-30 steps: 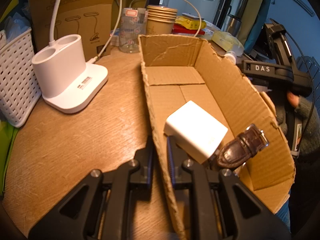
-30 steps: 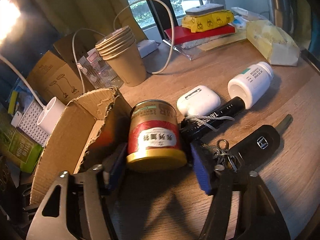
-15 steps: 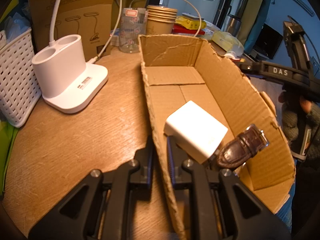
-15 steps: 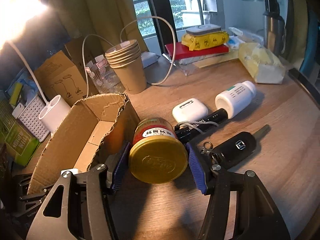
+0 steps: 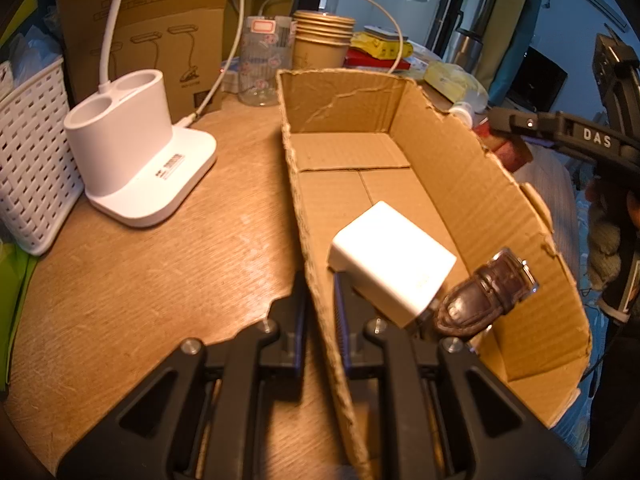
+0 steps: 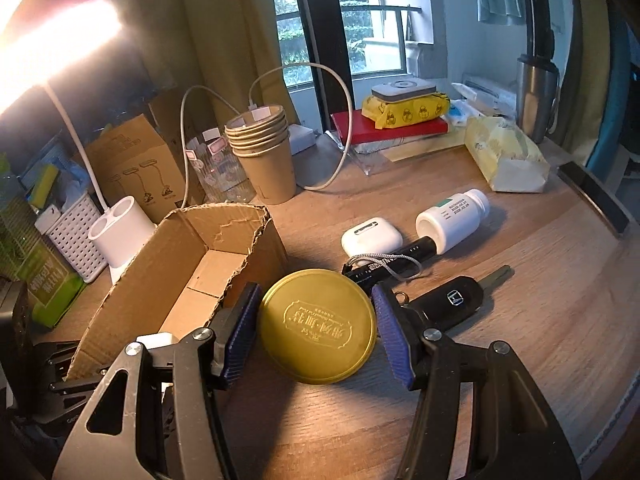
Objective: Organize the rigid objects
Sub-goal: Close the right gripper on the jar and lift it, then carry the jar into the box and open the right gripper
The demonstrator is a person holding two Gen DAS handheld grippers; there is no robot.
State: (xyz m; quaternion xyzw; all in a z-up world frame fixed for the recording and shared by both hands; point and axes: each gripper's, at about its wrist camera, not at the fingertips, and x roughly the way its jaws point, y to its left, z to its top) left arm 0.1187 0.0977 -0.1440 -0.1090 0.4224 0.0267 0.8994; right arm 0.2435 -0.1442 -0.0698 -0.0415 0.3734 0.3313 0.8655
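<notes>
**Tin lifted, box wall pinned**

Tin (image 6: 318, 326) now shows me only its gold lid; a second ago I saw its red label and it stood on the table. My right gripper (image 6: 316, 328) has it clamped between the blue pads, tipped toward the camera and raised beside the cardboard box (image 6: 132, 280).

My left gripper (image 5: 320, 312) has not budged: closed tight on the box's near wall (image 5: 316, 280), one finger outside, one inside. In the box lie a white charger block (image 5: 390, 258) and, touching it, a brown leather watch (image 5: 484, 296).

On the table (image 6: 520, 340) past the tin: a white pill bottle (image 6: 452, 220) on its side, a black flashlight (image 6: 384, 266) beside it, white earbud case (image 6: 370, 236), car key (image 6: 452, 300) just right of my pad. The box's ragged right wall stands between tin and box floor.
</notes>
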